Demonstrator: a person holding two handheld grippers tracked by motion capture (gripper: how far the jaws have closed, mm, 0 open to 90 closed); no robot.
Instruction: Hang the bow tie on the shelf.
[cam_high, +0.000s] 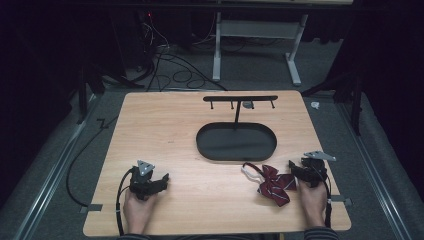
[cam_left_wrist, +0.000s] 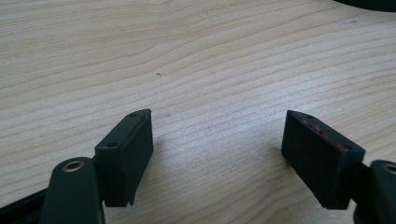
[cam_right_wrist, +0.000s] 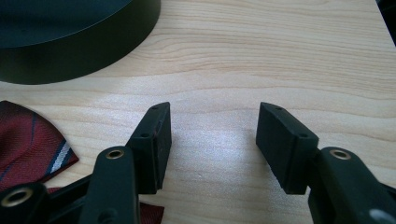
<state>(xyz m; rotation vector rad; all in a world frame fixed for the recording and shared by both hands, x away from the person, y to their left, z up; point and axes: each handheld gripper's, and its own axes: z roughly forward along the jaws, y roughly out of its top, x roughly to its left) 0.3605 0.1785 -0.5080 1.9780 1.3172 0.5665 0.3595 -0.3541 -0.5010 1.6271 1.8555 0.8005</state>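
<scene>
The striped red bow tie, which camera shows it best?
The high view: the whole bow tie lies on the table with its white strap, just left of the right tongs. The right gripper view catches just one red striped corner. The left gripper view looks at bare wood.

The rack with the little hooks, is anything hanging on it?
Empty. The rack stands upright with bare hooks, and the striped bow tie lies on the table near the right gripper.

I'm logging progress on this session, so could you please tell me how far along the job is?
Nothing looks done yet. The bow tie lies flat on the table, short of the stand, whose hooks are bare. Nothing is in hand: the left gripper and right gripper rest with jaws open and empty. Probably left: grasping the tie and hanging it.
</scene>
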